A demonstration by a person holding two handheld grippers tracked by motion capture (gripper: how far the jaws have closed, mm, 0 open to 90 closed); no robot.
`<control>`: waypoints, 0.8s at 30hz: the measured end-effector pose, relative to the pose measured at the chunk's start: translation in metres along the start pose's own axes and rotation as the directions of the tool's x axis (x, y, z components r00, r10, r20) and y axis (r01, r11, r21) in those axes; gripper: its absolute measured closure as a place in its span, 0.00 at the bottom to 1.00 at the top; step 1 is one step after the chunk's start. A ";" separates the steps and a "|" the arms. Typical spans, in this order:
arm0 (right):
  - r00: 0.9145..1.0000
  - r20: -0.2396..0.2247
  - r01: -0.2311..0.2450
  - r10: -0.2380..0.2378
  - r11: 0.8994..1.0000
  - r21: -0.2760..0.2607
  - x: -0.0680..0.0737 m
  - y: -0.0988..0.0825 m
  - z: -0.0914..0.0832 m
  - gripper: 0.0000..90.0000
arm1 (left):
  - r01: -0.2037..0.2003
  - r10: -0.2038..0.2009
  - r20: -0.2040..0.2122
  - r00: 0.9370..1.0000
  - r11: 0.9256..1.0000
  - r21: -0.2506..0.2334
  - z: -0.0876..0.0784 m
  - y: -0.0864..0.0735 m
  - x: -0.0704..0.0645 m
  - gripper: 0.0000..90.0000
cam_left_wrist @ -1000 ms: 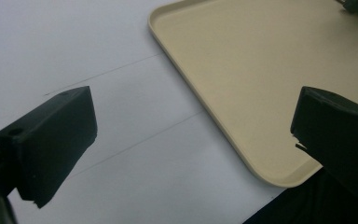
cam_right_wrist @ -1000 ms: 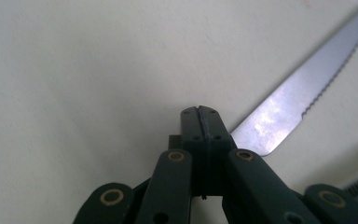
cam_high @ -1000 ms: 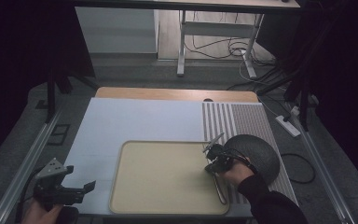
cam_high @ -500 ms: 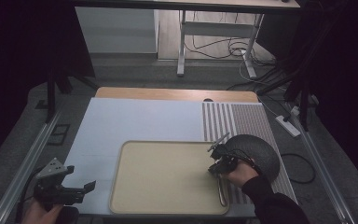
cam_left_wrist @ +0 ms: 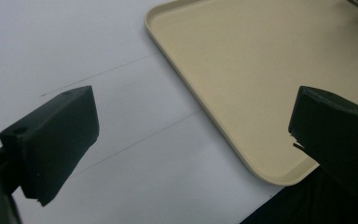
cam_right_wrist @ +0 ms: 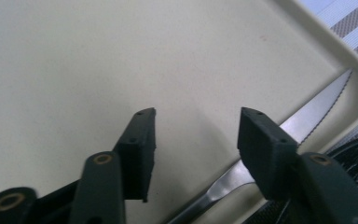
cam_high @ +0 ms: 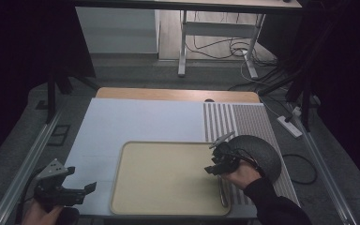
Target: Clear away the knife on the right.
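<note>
A beige tray (cam_high: 168, 180) lies on the white table top (cam_high: 136, 124). A table knife (cam_right_wrist: 307, 121) with a serrated blade rests inside the tray along its right rim, also seen as the thin knife (cam_high: 221, 192) from above. My right gripper (cam_high: 215, 166) hovers low over the tray's right side. In its own view the right gripper (cam_right_wrist: 196, 126) is open; its jaws have just been opening, nothing sits between them, and the knife's handle runs under the right jaw. My left gripper (cam_high: 70, 192) is held at the table's near left corner, and the left gripper (cam_left_wrist: 191, 126) stands wide open and empty.
A dark round plate (cam_high: 258, 154) sits on the striped grey mat (cam_high: 243, 119), right of the tray and just behind my right hand. The tray's near left corner (cam_left_wrist: 270, 175) lies between the left jaws. Metal rails run along both table sides.
The right gripper's jaws have parted from shut to open above the knife, with the hand shifting only slightly. The left gripper has kept still.
</note>
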State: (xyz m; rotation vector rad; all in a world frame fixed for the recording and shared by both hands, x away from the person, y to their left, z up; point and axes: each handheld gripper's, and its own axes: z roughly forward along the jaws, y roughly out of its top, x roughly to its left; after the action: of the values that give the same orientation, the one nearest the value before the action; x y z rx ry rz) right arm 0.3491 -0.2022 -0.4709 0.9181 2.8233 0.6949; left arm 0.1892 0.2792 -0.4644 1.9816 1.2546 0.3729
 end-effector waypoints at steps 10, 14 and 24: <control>0.999 0.029 -0.012 0.013 1.000 -0.027 0.002 -0.002 -0.008 0.30 | 0.002 -0.002 0.003 1.000 1.000 -0.003 0.000 0.000 0.000 0.02; 0.998 0.049 -0.033 0.036 0.998 -0.051 0.001 -0.006 -0.013 0.20 | 0.008 -0.008 0.009 1.000 1.000 -0.010 -0.001 -0.001 0.001 0.02; 0.995 0.034 -0.090 0.094 0.991 -0.095 -0.005 -0.018 -0.022 0.06 | 0.006 -0.006 0.009 1.000 1.000 -0.010 -0.001 -0.001 0.001 0.01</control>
State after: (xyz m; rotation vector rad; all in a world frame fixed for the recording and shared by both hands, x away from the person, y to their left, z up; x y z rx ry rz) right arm 0.3385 -0.2260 -0.4598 1.0391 2.7041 0.8032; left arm 0.1885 0.2810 -0.4641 1.9685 1.2505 0.3657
